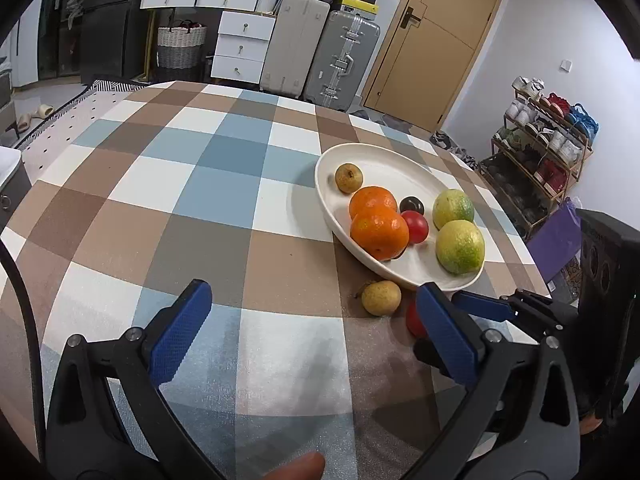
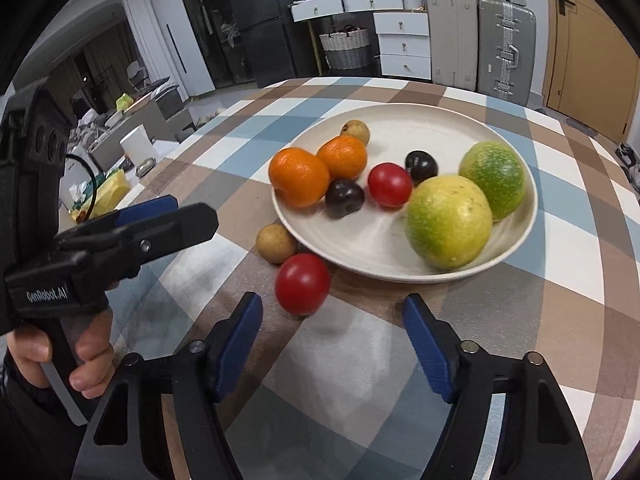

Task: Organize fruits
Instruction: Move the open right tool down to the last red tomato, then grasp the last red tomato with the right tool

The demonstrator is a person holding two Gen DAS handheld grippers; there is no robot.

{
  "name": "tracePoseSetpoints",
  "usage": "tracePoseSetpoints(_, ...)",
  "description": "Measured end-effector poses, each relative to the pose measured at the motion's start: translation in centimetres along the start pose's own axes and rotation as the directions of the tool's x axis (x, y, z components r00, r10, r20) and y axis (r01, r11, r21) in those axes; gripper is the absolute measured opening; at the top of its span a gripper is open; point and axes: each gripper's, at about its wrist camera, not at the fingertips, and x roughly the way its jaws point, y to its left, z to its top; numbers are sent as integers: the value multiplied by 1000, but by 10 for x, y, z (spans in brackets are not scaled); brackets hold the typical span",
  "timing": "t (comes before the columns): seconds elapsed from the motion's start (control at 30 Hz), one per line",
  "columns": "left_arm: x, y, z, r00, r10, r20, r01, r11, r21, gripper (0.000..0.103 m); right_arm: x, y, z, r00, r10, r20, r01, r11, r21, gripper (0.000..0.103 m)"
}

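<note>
A white plate (image 2: 420,128) holds two oranges (image 2: 299,177), two green-yellow fruits (image 2: 449,222), a red tomato (image 2: 389,184), two dark plums (image 2: 344,198) and a small brown fruit (image 2: 355,131). On the checked cloth just before the plate lie another small brown fruit (image 2: 276,243) and a red tomato (image 2: 303,284). My right gripper (image 2: 332,304) is open; that tomato sits just ahead of its left fingertip, untouched. My left gripper (image 1: 312,300) is open over bare cloth. The brown fruit (image 1: 381,298) lies near its right finger, which partly hides the tomato (image 1: 414,320).
The round table carries a checked cloth (image 1: 224,184) and drops away at its edges. Suitcases (image 1: 344,56), white drawers (image 1: 244,48) and a door (image 1: 436,40) stand behind; a shoe rack (image 1: 540,148) is at the right. A hand (image 2: 92,360) holds the left gripper.
</note>
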Motion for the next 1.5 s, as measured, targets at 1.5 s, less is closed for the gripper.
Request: tracePoseSetpoints(1.5,51,-46,-3,982,124,-141,-97,978,186,82,-44,-31,9,972,-66,227,43,994,104,31)
